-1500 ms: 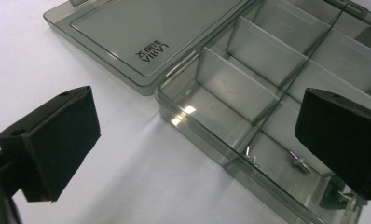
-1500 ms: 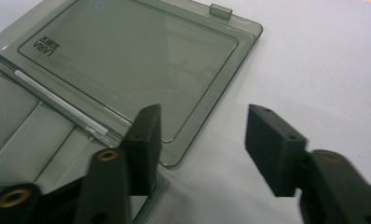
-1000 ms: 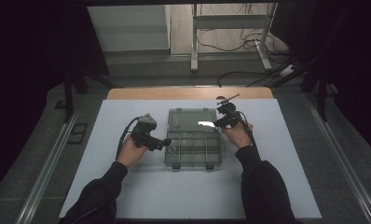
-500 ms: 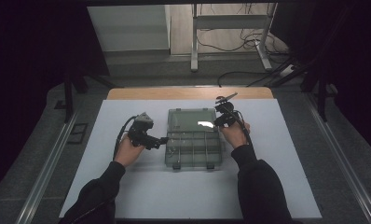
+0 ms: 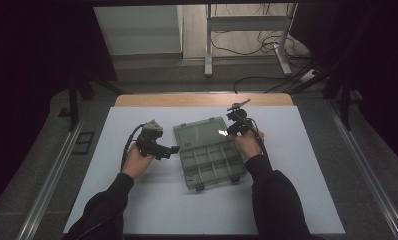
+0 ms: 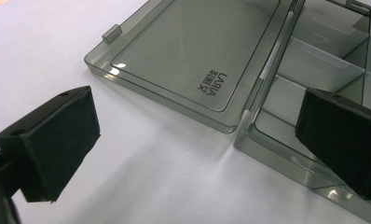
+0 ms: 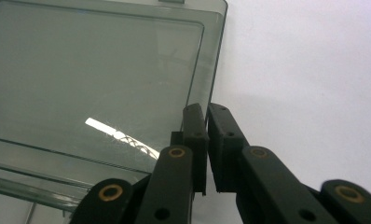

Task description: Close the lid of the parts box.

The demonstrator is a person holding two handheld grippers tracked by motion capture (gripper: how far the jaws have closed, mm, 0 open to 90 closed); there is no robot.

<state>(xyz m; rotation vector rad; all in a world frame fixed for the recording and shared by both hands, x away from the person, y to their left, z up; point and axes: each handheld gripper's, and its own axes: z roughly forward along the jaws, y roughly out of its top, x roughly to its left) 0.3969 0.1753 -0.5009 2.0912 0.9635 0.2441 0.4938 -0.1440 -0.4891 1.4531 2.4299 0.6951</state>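
Observation:
A smoky translucent compartment box (image 5: 212,162) lies open on the white table, its lid (image 5: 202,131) folded back flat. The lid (image 6: 183,56) carries small printed lettering; the divided base (image 6: 314,65) is beside it. My left gripper (image 5: 176,150) is at the box's left side, near the hinge, with its jaws wide open (image 6: 197,135) and one pad over the base's corner. My right gripper (image 5: 228,131) is at the lid's right edge. Its jaws (image 7: 207,112) have just been closing and now pinch the lid's thin rim (image 7: 218,42) at their tips.
The white table top (image 5: 307,175) has free room around the box. A wooden strip (image 5: 202,100) runs along its far edge. Beyond it are a metal stand (image 5: 247,45) and floor cables (image 5: 267,50).
The right gripper has edged slightly left toward the lid's edge. The left hand and the box have not visibly moved.

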